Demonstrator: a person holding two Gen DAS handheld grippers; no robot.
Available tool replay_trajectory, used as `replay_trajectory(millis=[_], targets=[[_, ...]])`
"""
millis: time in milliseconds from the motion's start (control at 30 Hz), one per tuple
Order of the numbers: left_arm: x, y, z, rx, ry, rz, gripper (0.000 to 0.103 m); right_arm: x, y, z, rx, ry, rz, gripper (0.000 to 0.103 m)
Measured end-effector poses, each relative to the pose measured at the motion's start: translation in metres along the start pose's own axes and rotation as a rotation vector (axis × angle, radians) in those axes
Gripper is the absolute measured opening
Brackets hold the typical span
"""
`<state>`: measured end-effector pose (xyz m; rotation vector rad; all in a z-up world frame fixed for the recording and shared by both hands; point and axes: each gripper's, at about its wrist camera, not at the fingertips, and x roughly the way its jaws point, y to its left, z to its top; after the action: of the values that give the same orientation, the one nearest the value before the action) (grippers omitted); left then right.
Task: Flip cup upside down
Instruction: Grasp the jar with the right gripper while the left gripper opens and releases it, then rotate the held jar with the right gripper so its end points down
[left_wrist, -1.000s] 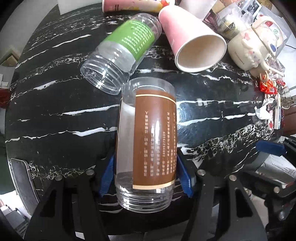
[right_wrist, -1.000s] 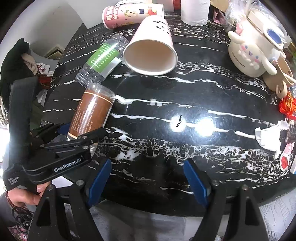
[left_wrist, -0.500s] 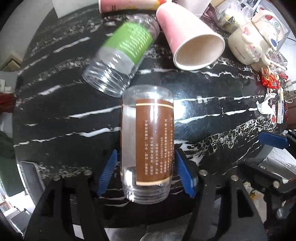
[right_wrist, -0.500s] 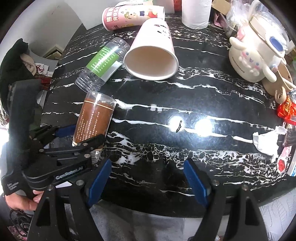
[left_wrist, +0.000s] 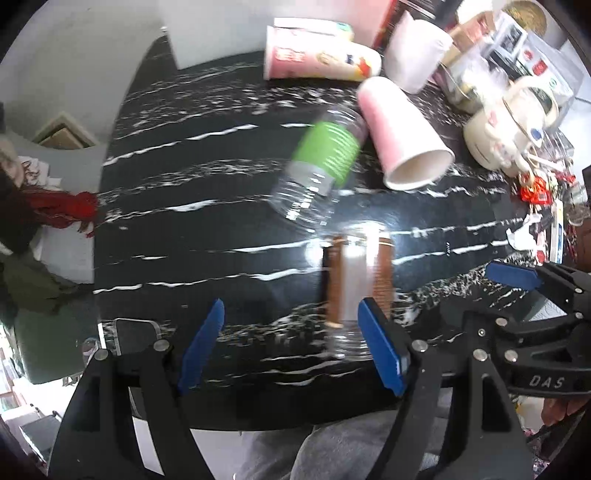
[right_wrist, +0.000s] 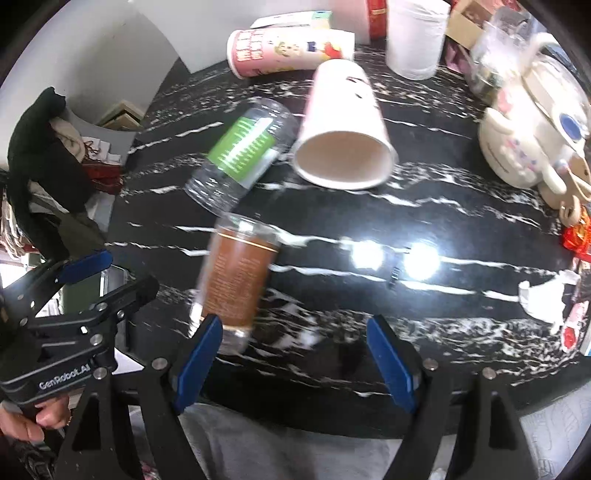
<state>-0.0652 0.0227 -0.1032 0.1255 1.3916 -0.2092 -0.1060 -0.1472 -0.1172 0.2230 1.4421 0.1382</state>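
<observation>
On veined black marble (left_wrist: 221, 229), clear brown-labelled cup (right_wrist: 236, 277) stands mouth-down.

1. Black marble-look table (right_wrist: 461, 343) with white veins and two bright light glares.
2. Cream cartoon kettle (right_wrist: 532, 144) at the right edge.
3. White paper roll (right_wrist: 413, 37) at the back.
4. Crumpled tissue (right_wrist: 543, 299) near red wrappers (right_wrist: 576, 236).

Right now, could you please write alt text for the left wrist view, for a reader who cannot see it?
An open left hand-held gripper hovers over a black marble table, its fingers empty; a blurred brown-label clear cup sits near its right finger. Beyond lie a green-label clear cup and a pink paper cup, both on their sides.
</observation>
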Motion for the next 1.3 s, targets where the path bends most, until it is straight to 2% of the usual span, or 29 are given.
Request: replay_trajectory(millis=[267, 567, 933, 1200, 1300], targets=[[-0.004, 0.049, -0.001, -0.061, 0.015, 0.025, 0.074, 0.014, 0.036, 0.018, 0.042, -0.006, -0.024, 0.081], [0.008, 0.084, 0.012, -0.089, 0.021, 0.023, 0.074, 0.054, 0.037, 0.03, 0.14, 0.027, -0.07, 0.081], [0.024, 0.071, 0.029, -0.029, 0.041, 0.006, 0.074, 0.084, 0.025, 0.037, 0.195, 0.064, -0.128, 0.081], [0.032, 0.062, 0.037, 0.004, 0.055, 0.001, 0.074, 0.103, 0.02, 0.041, 0.212, 0.103, -0.104, 0.081], [0.034, 0.062, 0.038, 0.008, 0.06, 0.001, 0.074, 0.106, 0.022, 0.042, 0.211, 0.106, -0.08, 0.064]])
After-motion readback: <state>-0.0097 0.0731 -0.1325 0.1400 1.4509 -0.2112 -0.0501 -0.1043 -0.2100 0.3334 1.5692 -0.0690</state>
